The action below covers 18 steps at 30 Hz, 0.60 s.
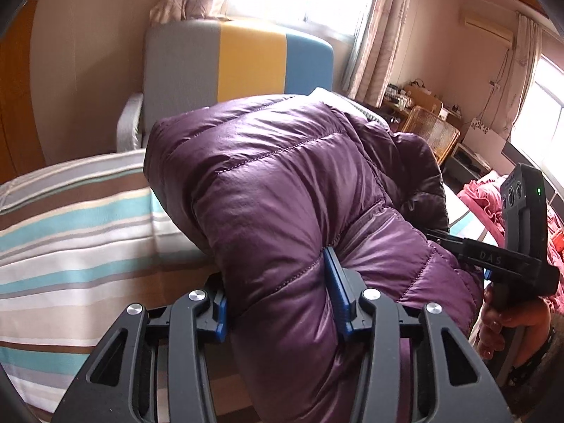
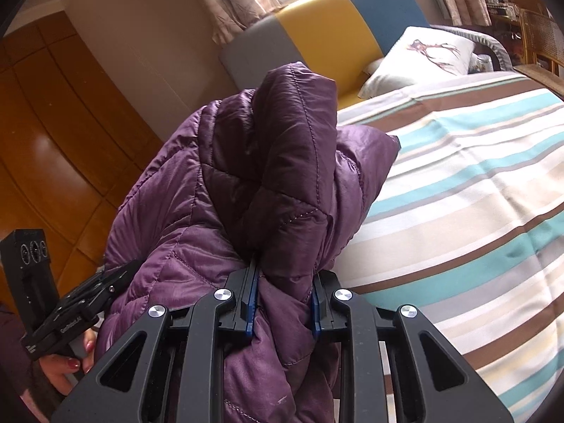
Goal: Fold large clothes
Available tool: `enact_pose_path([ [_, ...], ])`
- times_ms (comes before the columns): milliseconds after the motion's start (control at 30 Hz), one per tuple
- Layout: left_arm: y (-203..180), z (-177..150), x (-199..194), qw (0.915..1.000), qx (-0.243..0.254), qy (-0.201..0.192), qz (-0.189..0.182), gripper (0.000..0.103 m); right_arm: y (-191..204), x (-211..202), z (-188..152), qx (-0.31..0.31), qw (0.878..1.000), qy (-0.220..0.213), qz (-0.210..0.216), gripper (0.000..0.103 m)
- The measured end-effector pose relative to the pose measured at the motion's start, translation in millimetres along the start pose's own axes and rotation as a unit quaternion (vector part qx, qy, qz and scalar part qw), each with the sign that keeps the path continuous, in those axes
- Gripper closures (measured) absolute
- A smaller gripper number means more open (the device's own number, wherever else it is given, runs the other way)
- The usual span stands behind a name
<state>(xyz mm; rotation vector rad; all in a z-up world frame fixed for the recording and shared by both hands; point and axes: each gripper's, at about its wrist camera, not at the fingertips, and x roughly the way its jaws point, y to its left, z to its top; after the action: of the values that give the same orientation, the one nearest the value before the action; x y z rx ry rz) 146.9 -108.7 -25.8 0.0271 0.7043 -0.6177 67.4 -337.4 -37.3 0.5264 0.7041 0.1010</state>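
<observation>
Left gripper [image 1: 278, 292], right gripper [image 2: 283, 303] both clamp purple jacket [image 1: 282, 190] above striped bed [image 2: 458, 183].

Black plastic linkage arms on the left gripper [image 1: 278, 303], four round silver screws across them, blue ribbed pads [image 1: 336, 292] lining the fingers. The right gripper [image 2: 283, 301] has the same build, black frame, silver screws, blue pads. The right hand [image 1: 504, 320] shows bare skin under a dark cuff; the left hand [image 2: 70, 363] wears dark red nail polish
</observation>
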Motion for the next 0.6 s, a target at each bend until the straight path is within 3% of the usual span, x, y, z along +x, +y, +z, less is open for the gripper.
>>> enact_pose_path([
  [233,21,2,-48,0.9988,0.003,-0.037,0.031,0.059,51,3,-4,-0.023,0.999,-0.015,0.028,0.080],
  [600,133,5,-84,0.9917,-0.030,-0.058,0.110,0.058,143,85,-7,-0.056,0.996,0.002,0.076,0.080],
])
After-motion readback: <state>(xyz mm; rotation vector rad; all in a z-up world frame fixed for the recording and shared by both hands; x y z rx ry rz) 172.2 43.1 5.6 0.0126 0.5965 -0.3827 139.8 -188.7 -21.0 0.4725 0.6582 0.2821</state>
